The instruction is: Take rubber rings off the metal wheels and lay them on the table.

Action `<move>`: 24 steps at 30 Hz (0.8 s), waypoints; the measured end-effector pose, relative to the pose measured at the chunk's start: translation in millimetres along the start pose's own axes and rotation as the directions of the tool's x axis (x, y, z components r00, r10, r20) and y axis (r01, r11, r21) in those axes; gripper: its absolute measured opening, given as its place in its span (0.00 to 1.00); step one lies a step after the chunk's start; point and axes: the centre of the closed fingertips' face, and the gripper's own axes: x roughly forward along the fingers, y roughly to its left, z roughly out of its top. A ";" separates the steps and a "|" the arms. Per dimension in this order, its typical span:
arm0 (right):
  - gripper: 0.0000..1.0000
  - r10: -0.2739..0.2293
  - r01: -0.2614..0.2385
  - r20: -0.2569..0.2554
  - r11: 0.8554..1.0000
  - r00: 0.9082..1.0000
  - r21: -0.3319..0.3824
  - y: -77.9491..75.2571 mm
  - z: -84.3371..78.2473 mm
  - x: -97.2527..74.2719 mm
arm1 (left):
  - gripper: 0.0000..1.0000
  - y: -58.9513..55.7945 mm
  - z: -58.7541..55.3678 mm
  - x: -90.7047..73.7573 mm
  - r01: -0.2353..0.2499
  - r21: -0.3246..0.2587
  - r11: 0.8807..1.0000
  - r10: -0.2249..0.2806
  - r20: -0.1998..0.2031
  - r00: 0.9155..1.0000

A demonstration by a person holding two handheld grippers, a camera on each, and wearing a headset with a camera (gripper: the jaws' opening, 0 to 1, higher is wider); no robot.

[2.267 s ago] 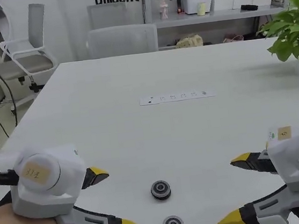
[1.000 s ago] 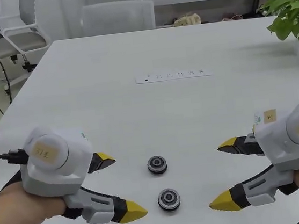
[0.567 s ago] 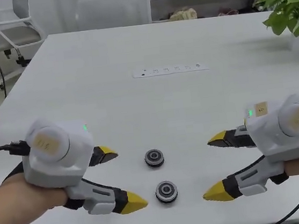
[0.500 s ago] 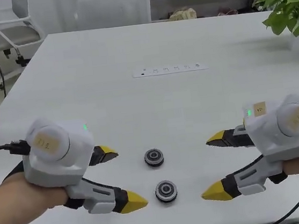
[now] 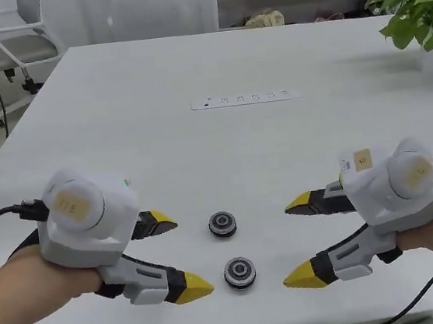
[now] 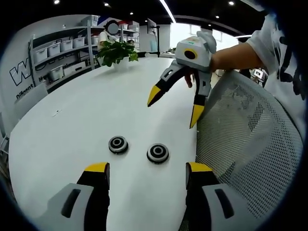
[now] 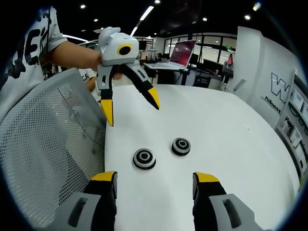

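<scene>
Step in hand: the approach, as I judge it; nothing is gripped yet and both rings are on their wheels.
Left side: the left hand-held gripper [image 5: 179,255] hangs over the surface [image 5: 200,156] close to its near edge, jaws spread wide with nothing between them, tips aimed inward at the wheels.
Right side: the right hand-held gripper [image 5: 296,240] mirrors it from the other side, jaws likewise wide apart and empty.
Near wheel: the near wheel [image 5: 239,273] lies flat by the near edge, between the two lower jaw tips and touched by neither.
Ring: its rubber ring [image 7: 134,159] shows as a dark band around the rim.
Far wheel: the far wheel [image 5: 222,224] lies flat just beyond it toward the far edge, apart from it, and carries the same dark band.
Gripper views: each looks across both wheels at the opposite gripper, so both wheels lie in the gap between the two.
Progress: I see no loose ring on the surface, so I put the task at its very start.
Next move: probably one gripper must close on a wheel to hold it fast while the other pinches only the rubber band and peels it off; that calls for a fine grip with the tips.
Risk: a flat wheel may slide away if it is nudged before it is clamped.
Room to lay rings: the surface is bare from the wheels to the socket strip [image 5: 244,98] toward the far edge.
</scene>
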 end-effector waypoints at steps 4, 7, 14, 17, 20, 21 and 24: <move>0.60 0.011 -0.011 0.005 1.000 1.000 -0.009 1.1 2.1 3.1 | 0.59 -1.3 0.2 2.3 0.007 0.007 1.000 -0.007 -0.003 1.000; 0.59 0.019 -0.019 0.006 1.000 1.000 -0.016 1.6 2.7 5.7 | 0.57 -1.3 -0.1 3.2 0.012 0.010 1.000 -0.012 -0.003 1.000; 0.56 0.036 -0.036 0.005 0.999 0.999 -0.018 1.1 3.2 11.2 | 0.53 -0.3 1.2 8.1 0.027 0.021 0.999 -0.027 -0.005 1.000; 0.55 0.042 -0.042 0.008 0.999 0.999 -0.013 -0.5 2.5 13.5 | 0.51 -0.5 2.2 10.1 0.034 0.026 0.999 -0.034 -0.004 0.999; 0.52 0.047 -0.047 0.012 0.999 0.999 -0.008 -1.9 2.1 15.8 | 0.49 -1.2 2.6 13.0 0.043 0.032 0.999 -0.043 -0.006 0.999; 0.52 0.047 -0.047 0.011 0.999 0.999 -0.010 -2.2 1.5 16.4 | 0.48 -1.6 2.6 13.8 0.046 0.034 0.998 -0.045 -0.006 0.999; 0.50 0.054 -0.054 0.011 0.998 0.998 -0.012 -2.5 0.2 18.6 | 0.45 -3.3 2.3 16.4 0.057 0.043 0.997 -0.056 -0.012 0.998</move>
